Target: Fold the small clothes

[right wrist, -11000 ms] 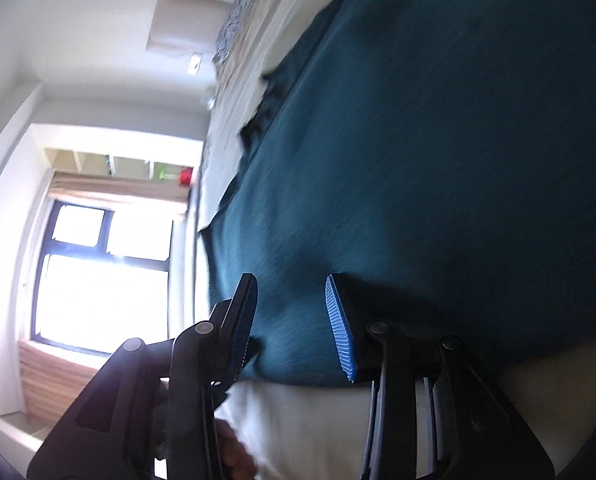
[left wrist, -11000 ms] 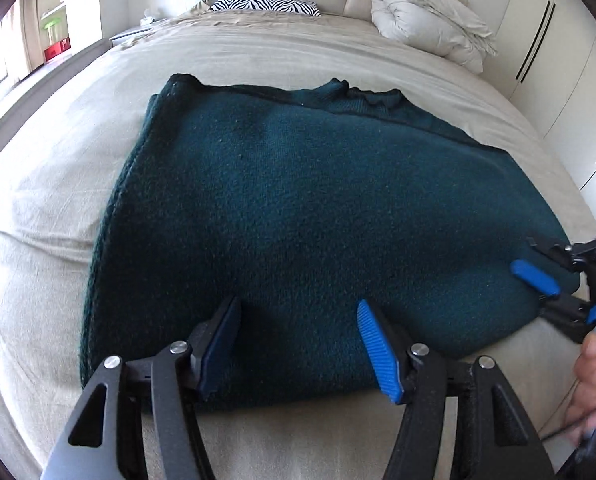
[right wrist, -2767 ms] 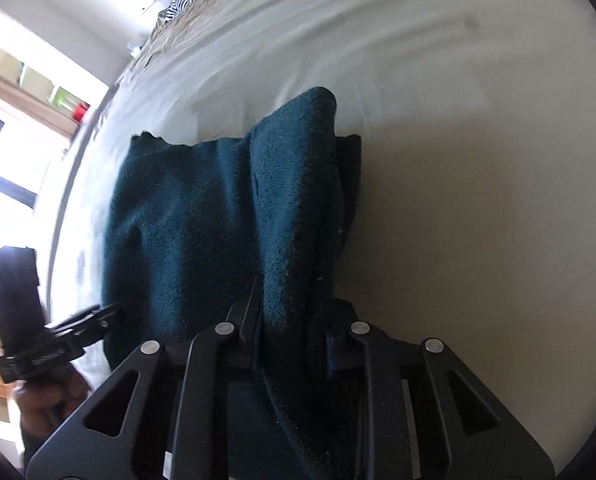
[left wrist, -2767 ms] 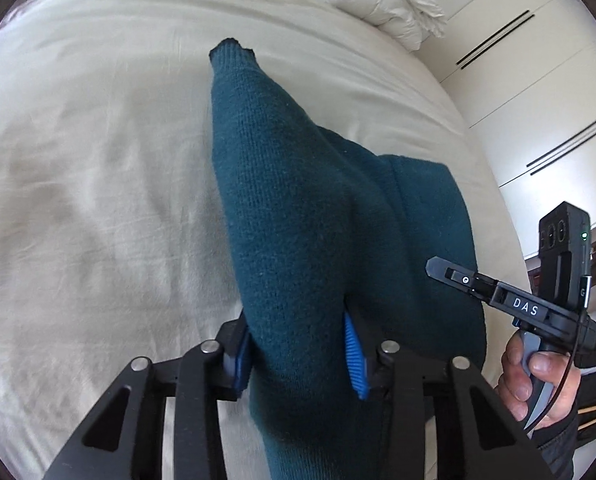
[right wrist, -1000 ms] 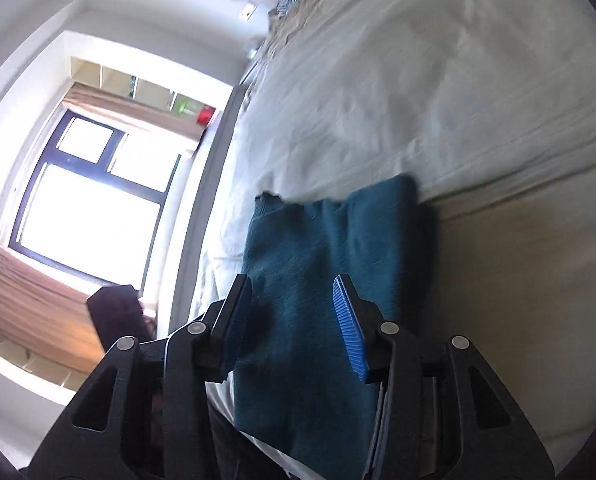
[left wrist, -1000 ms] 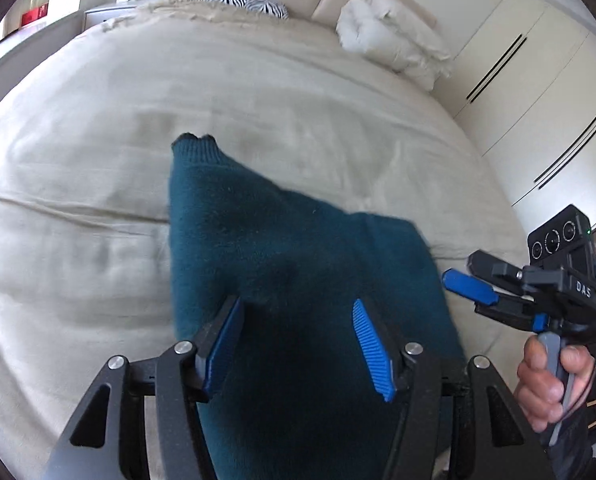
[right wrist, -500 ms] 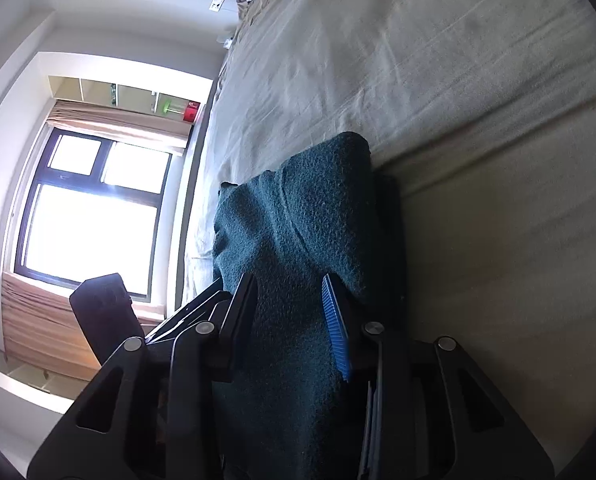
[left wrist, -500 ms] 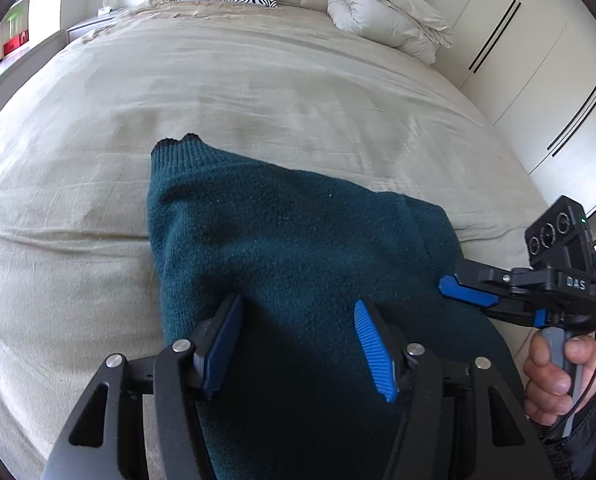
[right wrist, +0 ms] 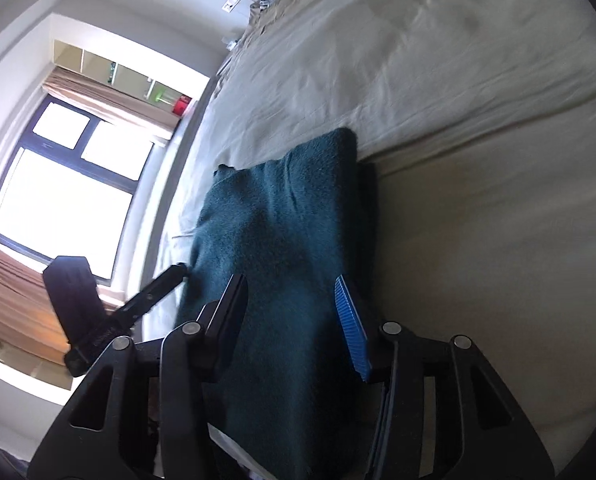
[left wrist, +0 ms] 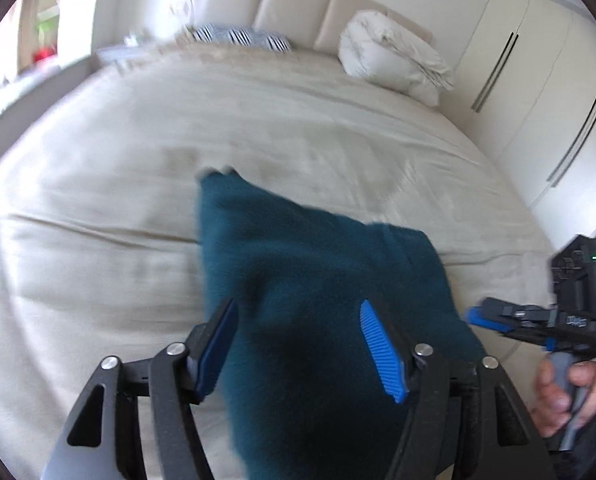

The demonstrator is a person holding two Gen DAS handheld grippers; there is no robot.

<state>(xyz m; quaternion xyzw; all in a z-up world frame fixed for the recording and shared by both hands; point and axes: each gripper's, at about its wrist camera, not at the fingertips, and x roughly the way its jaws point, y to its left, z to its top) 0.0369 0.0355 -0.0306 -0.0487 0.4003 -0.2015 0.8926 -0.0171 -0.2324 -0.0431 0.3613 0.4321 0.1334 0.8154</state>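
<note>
Garment: dark teal knit, folded into a narrow stack near the bed's front edge.
Left gripper: jaws wide, holding nothing, poised over the knit.
Right gripper: likewise spread, empty.
Step advice: probably square the edges; press flat without dragging layers.
Writing: none legible.

We're losing the teal sweater's near end off-frame; motion blur is smearing the bed and zebra pillow.
</note>
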